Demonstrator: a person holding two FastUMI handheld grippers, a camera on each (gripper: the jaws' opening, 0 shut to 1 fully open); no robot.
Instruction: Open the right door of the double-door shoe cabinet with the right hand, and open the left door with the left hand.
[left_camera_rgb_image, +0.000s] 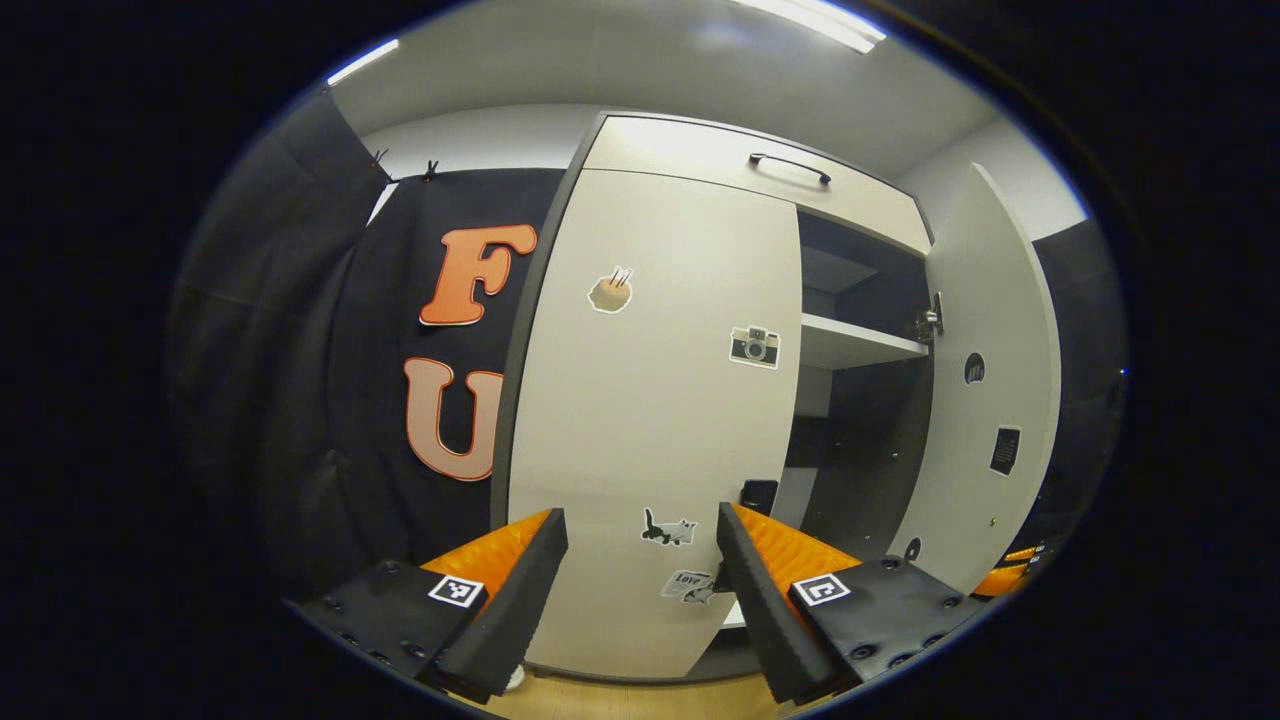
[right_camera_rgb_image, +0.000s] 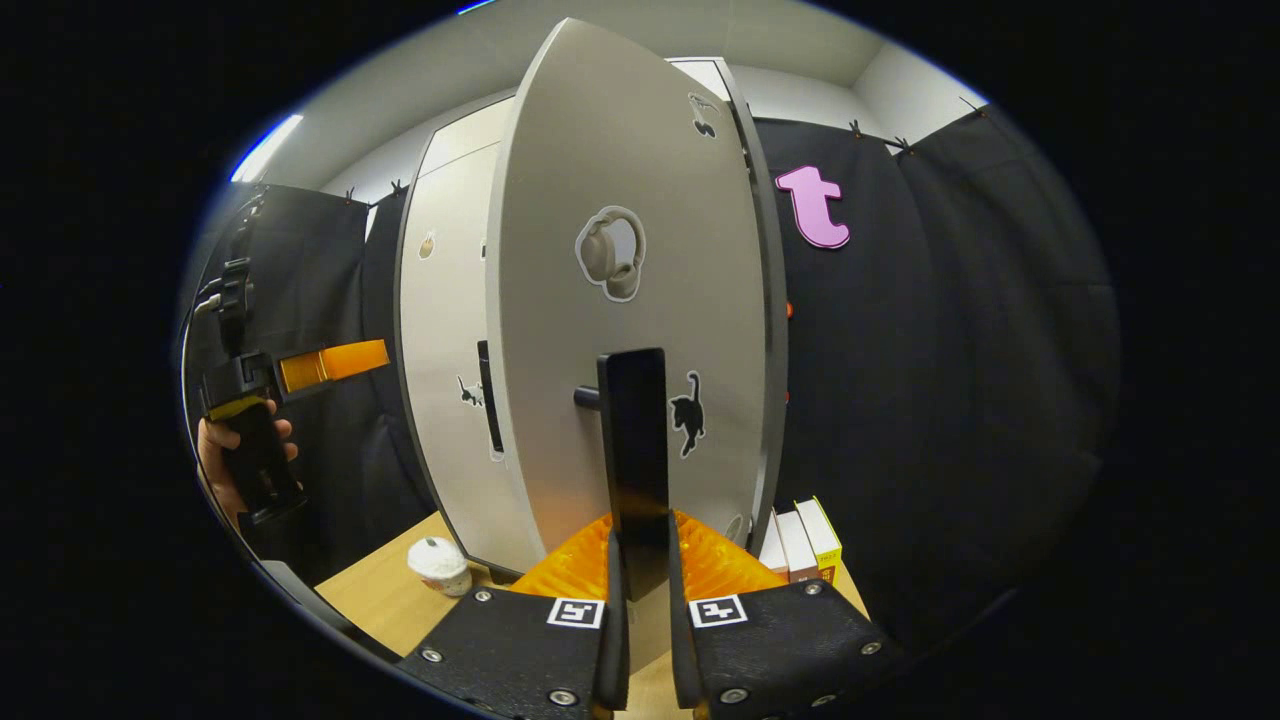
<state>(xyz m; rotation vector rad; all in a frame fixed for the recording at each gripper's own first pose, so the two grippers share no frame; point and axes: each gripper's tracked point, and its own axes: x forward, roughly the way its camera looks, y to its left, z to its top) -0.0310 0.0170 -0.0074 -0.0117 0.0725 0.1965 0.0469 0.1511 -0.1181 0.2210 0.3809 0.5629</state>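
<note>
**Right door swung open in the jaws, left door shut**

Booth walled in black cloth under a pale ceiling with strip lights; light wooden counter (right_camera_rgb_image: 385, 585) underfoot of the shoe cabinet (left_camera_rgb_image: 700, 150). Seen from the left gripper view: left door (left_camera_rgb_image: 650, 420) closed, flat, matt off-white, dotted with small stickers; right door (left_camera_rgb_image: 1000, 400) swung wide, baring a dark interior with one pale shelf (left_camera_rgb_image: 855, 345). Above both, a drawer front with a slim dark bar handle (left_camera_rgb_image: 790, 165).

Left gripper (left_camera_rgb_image: 640, 560) hanging apart from the left door, jaws spread wide and holding nothing, ribbed pads facing each other.

Seen from the right gripper view: right door standing edge-on and near, smooth grey face with cat and headphone stickers. Right gripper (right_camera_rgb_image: 640, 590) with jaws narrowed onto the flat, glossy black door handle (right_camera_rgb_image: 633, 450), both fingers pressed against its sides. Left gripper farther off at the left, gripped by a hand (right_camera_rgb_image: 225, 455).

Beside the cabinet foot on the counter: a small white lidded cup (right_camera_rgb_image: 438, 565) to the left, and a few upright boxes (right_camera_rgb_image: 800, 545) against the cloth to the right.
</note>
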